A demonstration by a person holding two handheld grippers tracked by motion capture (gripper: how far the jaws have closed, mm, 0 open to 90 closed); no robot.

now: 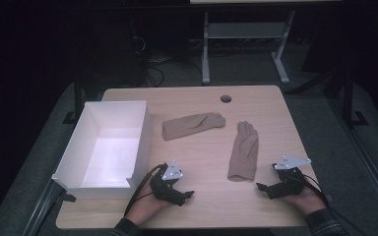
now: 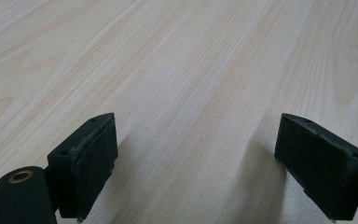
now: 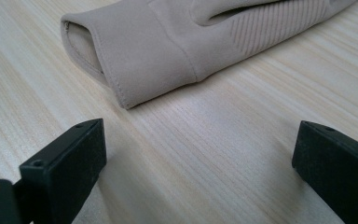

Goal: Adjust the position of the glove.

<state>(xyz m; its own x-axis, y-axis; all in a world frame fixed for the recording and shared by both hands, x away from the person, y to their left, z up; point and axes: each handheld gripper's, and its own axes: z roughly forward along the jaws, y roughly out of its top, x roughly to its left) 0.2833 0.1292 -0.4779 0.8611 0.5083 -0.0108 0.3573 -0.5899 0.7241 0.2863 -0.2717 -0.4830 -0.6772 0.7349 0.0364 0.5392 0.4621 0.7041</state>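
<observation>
Plenty of bare table (image 1: 197, 196) in front of your left gripper (image 1: 186, 195), nothing btwn its open jaws. White box (image 1: 109, 142) walls off the left side. Right gripper (image 1: 262, 187) sits just short of the nearer glove's cuff (image 3: 135, 56), jaws wide, clear wood btwn. Other glove (image 1: 193, 125) lies further back, mid-table.

Box (image 1: 109, 147) left of 2 gloves (image 1: 193, 125) on table (image 1: 275, 113).
</observation>
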